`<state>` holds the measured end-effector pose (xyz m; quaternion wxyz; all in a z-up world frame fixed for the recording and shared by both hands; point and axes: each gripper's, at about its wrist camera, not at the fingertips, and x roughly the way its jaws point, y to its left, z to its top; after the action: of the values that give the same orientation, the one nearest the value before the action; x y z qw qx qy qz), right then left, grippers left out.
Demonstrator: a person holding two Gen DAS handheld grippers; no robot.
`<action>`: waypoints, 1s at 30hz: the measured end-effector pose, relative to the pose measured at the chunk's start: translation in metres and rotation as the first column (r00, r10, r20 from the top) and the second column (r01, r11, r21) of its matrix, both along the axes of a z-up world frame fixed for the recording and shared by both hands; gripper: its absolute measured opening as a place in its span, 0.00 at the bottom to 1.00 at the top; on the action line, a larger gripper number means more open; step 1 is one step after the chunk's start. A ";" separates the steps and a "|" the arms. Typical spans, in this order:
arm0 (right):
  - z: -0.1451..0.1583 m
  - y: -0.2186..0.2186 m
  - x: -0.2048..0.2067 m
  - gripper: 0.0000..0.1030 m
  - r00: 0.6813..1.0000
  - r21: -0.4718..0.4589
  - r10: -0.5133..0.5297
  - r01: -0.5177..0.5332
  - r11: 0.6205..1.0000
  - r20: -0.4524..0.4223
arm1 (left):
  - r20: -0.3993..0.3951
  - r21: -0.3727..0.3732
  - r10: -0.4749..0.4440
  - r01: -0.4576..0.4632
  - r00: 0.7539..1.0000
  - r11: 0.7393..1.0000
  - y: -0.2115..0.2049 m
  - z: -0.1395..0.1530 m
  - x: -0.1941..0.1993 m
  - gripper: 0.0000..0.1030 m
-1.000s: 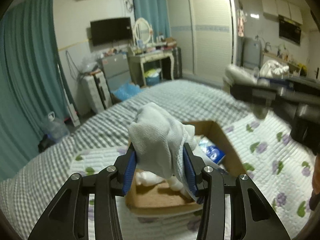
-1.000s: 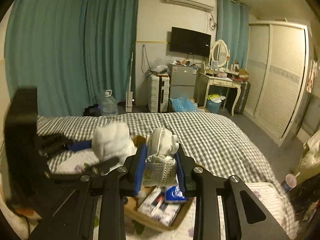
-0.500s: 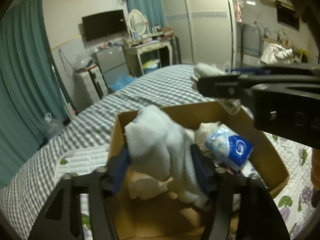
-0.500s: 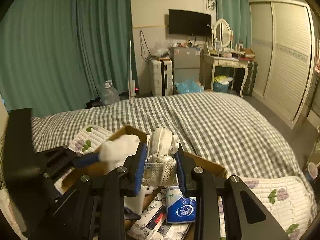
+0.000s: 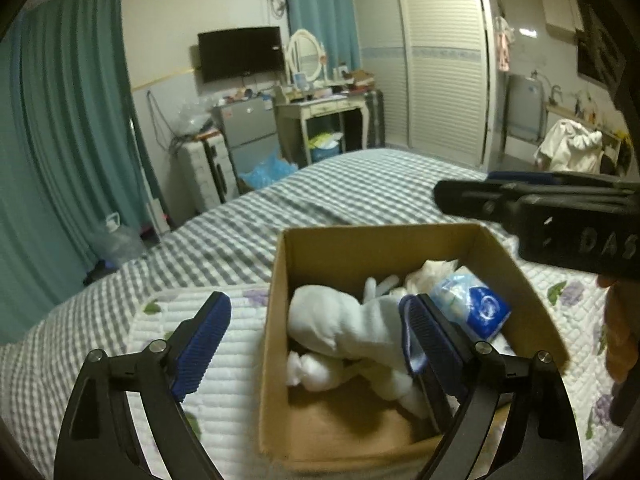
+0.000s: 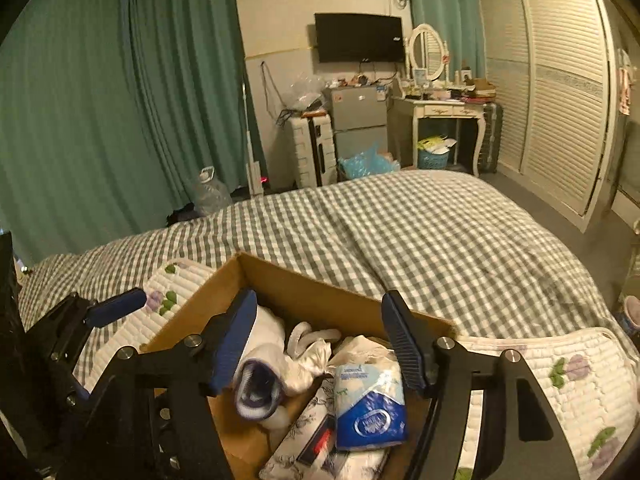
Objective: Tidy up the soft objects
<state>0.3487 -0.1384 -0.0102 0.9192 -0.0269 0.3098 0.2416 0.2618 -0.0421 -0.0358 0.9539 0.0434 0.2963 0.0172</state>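
Observation:
An open cardboard box [image 5: 372, 240] stands on the bed and also shows in the right wrist view [image 6: 304, 284]. In it lie a white cloth bundle [image 5: 336, 324], a rolled white sock with a blue cuff [image 6: 258, 390], a blue tissue pack [image 6: 370, 406] and other white soft items. My left gripper [image 5: 316, 344] is open over the box's left wall, its right finger beside the white cloth. My right gripper [image 6: 320, 340] is open and empty above the box; the sock lies just below its left finger.
The box sits on a white quilted mat with purple flowers [image 5: 224, 344] over a grey checked bedspread [image 6: 400, 224]. Teal curtains, a dresser, a small fridge and a white wardrobe stand beyond the bed. The right gripper's black body [image 5: 560, 216] reaches over the box's far right corner.
Both grippers have opened. The white cloth left my left gripper and the sock left my right gripper; both now lie in the box. Both grippers came lower and closer to the box.

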 end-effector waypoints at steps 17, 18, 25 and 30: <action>0.203 -0.068 -0.224 0.85 0.933 0.008 -0.160 0.167 0.986 0.323 | 0.458 0.035 0.003 -0.022 0.889 0.999 -0.031 0.203 -0.203 0.96; 0.210 -0.068 -0.241 0.93 0.921 -0.002 -0.171 0.183 0.983 0.351 | 0.483 0.032 0.016 -0.036 0.876 0.999 -0.033 0.206 -0.215 0.96; 0.204 -0.063 -0.325 1.00 0.860 0.049 -0.173 0.171 0.984 0.481 | 0.509 0.032 0.088 -0.121 0.856 0.992 -0.026 0.194 -0.258 0.96; 0.167 -0.068 -0.336 1.00 0.863 0.135 -0.169 0.118 0.984 0.475 | 0.520 0.024 0.136 -0.174 0.843 0.985 -0.012 0.161 -0.262 0.96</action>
<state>0.0125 -0.2059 0.1566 0.9830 -0.0170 0.0582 0.1734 0.0002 -0.0542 0.1247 0.9917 0.0463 0.0316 0.1155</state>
